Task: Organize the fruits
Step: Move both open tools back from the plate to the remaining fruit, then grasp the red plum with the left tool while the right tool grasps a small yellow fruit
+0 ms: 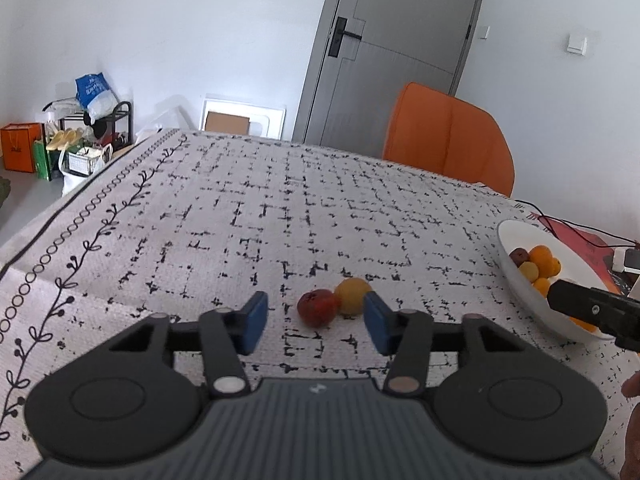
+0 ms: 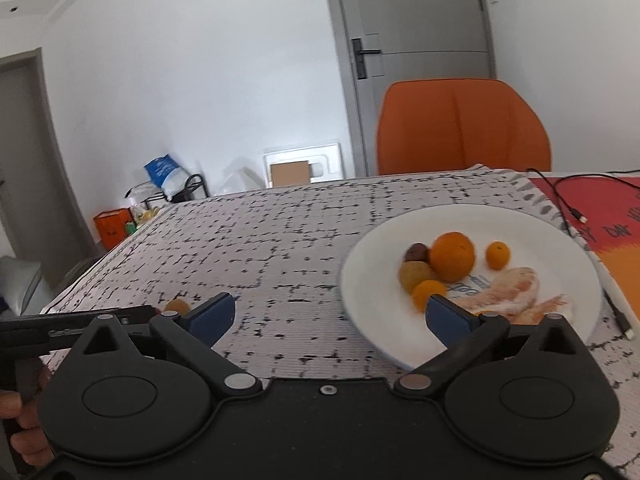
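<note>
Claw, left (left wrist view): the left claw [image 1: 316, 322] stands wide open with nothing between its blue pads [image 1: 254, 322], low over the surface [image 1: 240, 208], in the lower centre of the frame.
Loose fruit (left wrist view): a red fruit [image 1: 317, 307] and a yellow fruit [image 1: 352, 295] lie touching each other on the cloth, just beyond the fingertips and within the line of the gap; the yellow one sits close against the right-hand pad.
Plate (left wrist view): the white plate [image 1: 520, 280] shows at the right edge, already carrying several orange and darker fruits; the black nose of the other tool crosses its near rim.
Step in hand: judged from this, gathering the last loose fruits; the left claw is lined up for a pick, not yet closed.
Claw, right (right wrist view): the right claw [image 2: 332, 316] is also spread wide and empty, its right-hand pad over the plate's near rim, lower centre of the frame.
Plate contents (right wrist view): a large orange [image 2: 453, 256], a small orange [image 2: 497, 255], a dark fruit [image 2: 416, 253], a greenish one [image 2: 415, 276], and peeled segments [image 2: 508, 294] to their right. The frame is somewhat blurred.
Next move: probably ease the left claw forward around one fruit only; the pair touch, so closing could nudge the neighbour and set it rolling.
</note>
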A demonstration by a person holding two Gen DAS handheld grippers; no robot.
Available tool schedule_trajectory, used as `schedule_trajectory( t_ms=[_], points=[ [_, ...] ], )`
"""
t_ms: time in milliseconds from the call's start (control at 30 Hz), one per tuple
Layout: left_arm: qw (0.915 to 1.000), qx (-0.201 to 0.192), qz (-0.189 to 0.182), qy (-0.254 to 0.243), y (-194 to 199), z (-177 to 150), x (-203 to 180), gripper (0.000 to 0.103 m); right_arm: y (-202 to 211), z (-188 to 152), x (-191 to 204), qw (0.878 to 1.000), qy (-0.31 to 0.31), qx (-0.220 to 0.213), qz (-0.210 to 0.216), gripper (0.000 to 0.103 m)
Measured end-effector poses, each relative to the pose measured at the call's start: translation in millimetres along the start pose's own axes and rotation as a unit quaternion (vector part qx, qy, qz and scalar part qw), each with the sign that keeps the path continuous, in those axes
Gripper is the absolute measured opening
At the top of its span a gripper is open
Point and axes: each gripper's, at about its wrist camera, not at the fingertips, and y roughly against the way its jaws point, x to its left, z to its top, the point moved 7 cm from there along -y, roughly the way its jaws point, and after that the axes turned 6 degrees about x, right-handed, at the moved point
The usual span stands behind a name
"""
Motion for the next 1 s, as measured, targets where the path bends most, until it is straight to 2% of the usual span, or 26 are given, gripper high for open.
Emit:
schedule_trajectory(
  t_ms=[167,233,267,400,567,900,1000],
  points=[
    [1.0,0.006,-0.004,0.003,-8.3,-2.2,2.5,0.04,-6.1,2.3,16.1,1.0,0.019,0.003,0.015,0.103],
    [0.9997,0.015,-0.015,0.013,-13.1,-3.2,4.0,0.024,-9.7,3.2,22.4,0.999,0.025,0.005,0.022,0.103],
    [0.9996,0.014,-0.017,0.018,-13.0,-2.8,5.5,0.022,-11.4,3.5,24.6,0.999,0.027,0.006,0.024,0.103],
    [0.9996,0.011,-0.017,0.022,-7.1,-0.7,11.2,0.022,-21.8,5.5,35.9,0.999,0.037,0.016,0.036,0.096],
    [0.9997,0.004,-0.007,0.024,1.7,1.1,23.3,0.022,-34.6,5.2,52.1,0.997,0.051,0.033,0.055,0.08],
    [0.9994,-0.01,0.017,0.028,13.4,6.1,46.8,0.022,-56.6,2.5,87.1,0.991,0.065,0.068,0.099,0.065],
    [0.9992,-0.011,0.021,0.033,16.3,6.8,54.4,0.022,-61.7,0.6,94.7,0.99,0.071,0.075,0.099,0.06]
  ],
)
